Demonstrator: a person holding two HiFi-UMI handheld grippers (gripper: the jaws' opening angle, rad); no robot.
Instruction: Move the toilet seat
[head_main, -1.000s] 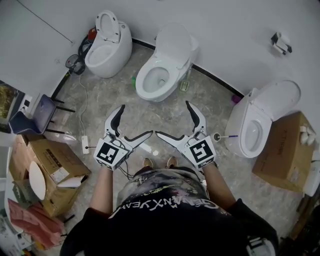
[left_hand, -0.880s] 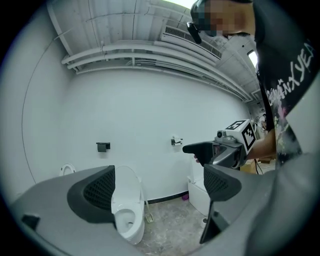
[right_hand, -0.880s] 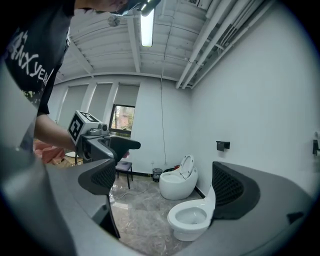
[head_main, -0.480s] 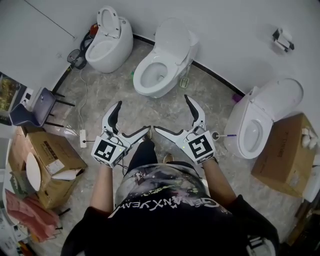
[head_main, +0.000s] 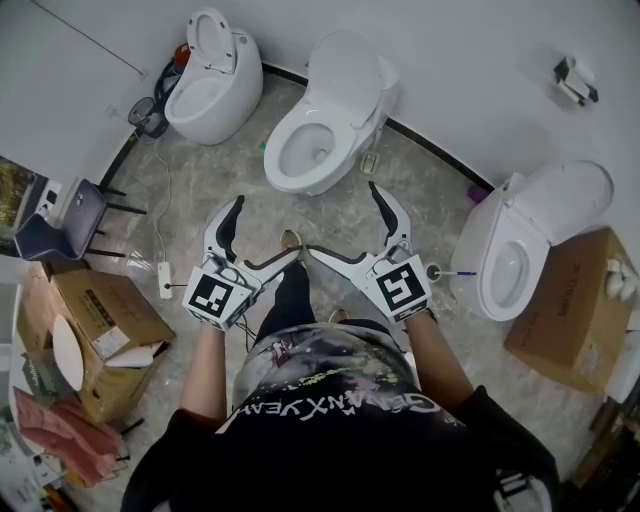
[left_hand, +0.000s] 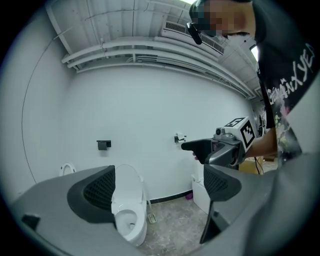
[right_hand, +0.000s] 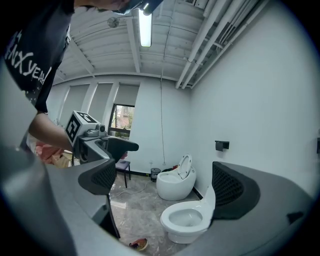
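In the head view, 3 toilets are seen along the wall in the upper part of the frame. The middle toilet (head_main: 305, 150) is at upper centre, and its toilet seat (head_main: 345, 70) is raised behind the bowl; seat and lid cannot be told apart. The left gripper (head_main: 268, 229) and the right gripper (head_main: 343, 220) are held side by side at mid-frame, below that bowl and well apart from it, both released with jaws spread wide. A cardboard box (head_main: 95, 320) is seen at the left edge.

In the left gripper view, the jaws of the left gripper (left_hand: 160, 185) are parted with nothing held. The middle toilet (left_hand: 127, 215) is framed beside the left-hand jaw at lower left, and the right gripper (left_hand: 220, 150) is seen at centre right.

In the right gripper view, the right gripper (right_hand: 165, 182) is likewise open and empty. The middle toilet (right_hand: 187, 220) is seen at lower centre, and a second toilet (right_hand: 175, 185) behind it.
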